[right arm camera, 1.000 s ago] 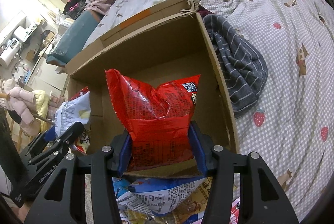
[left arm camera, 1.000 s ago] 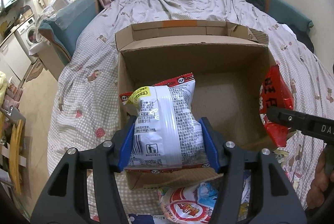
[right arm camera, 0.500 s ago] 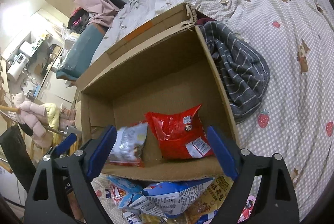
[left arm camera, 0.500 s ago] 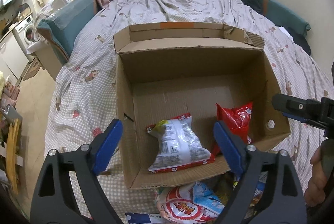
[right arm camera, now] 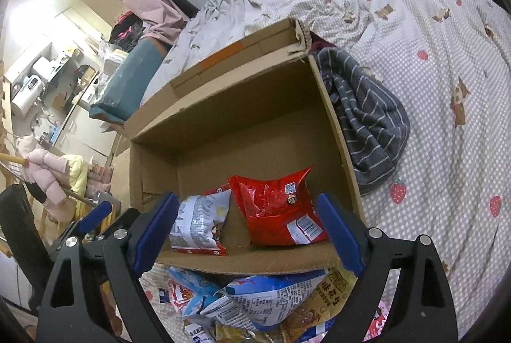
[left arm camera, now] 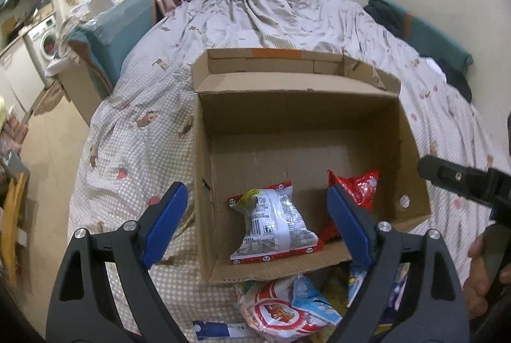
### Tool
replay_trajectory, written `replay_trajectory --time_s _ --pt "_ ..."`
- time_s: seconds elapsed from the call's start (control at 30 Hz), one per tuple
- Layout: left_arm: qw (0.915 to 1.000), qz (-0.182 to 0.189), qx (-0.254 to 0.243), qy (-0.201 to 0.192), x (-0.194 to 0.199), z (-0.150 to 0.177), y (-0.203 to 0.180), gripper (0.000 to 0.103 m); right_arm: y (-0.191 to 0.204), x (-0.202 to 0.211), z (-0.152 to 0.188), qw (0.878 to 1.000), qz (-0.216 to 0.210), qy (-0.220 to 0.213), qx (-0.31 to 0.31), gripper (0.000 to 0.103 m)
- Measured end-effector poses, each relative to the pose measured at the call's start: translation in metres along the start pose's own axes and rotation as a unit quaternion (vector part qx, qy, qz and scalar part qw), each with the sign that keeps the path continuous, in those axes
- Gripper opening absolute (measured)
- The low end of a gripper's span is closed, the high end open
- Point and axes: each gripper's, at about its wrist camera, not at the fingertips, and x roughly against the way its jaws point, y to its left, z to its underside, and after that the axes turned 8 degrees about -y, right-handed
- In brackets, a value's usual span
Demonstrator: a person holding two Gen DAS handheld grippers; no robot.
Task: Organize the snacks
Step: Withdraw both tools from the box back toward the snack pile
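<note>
I am holding a gripper in each hand over an open cardboard box that is sitting on a bed covered in a checked quilt printed with small bears and strawberries. My left gripper is hovering above the near edge of the box with its blue pads spread wide apart and nothing between them. My right gripper is hovering at the same near edge, its pads also standing wide apart and gripping nothing. Inside the box, against its near wall, a white snack bag with red trim is lying on the cardboard floor toward the box's left side. Just beside it, toward the box's right side, a red snack bag is lying, its lower end with a white barcode label close to the near wall. The two bags are close together; I cannot tell whether they are touching. The rest of the box floor behind them is bare cardboard. Outside the box, just in front of its near wall, a pile of loose snack packets in blue, white, red and yellow is lying on the quilt. Against the outside of the box's right wall, a dark grey striped cloth is bunched up on the bed. To the right of the box in the left camera's view, part of my right hand is wrapped around the other gripper's black handle.
</note>
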Motion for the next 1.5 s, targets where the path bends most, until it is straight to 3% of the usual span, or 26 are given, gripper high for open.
replay_trajectory --time_s 0.17,0.5,0.93,1.07,1.5 --pt "1.0000 -0.002 -0.001 -0.010 0.017 -0.001 0.003 0.087 0.008 0.025 0.001 0.999 0.018 -0.039 0.021 0.091" --pt "0.9991 0.009 0.016 -0.039 0.060 0.008 0.010 0.087 0.028 0.055 0.011 0.997 0.039 -0.045 0.046 0.094" --pt "0.9989 -0.019 0.042 -0.015 0.075 0.027 0.027 0.087 0.025 0.087 0.050 0.995 0.053 -0.065 0.063 0.094" --pt "0.9971 0.009 0.074 -0.012 0.081 0.029 0.029 0.087 0.025 0.090 0.062 0.993 0.075 -0.065 0.070 0.094" --pt "0.9991 -0.026 0.025 -0.021 0.094 0.040 0.019 0.092 0.010 0.096 0.070 0.993 0.089 -0.059 0.051 0.095"
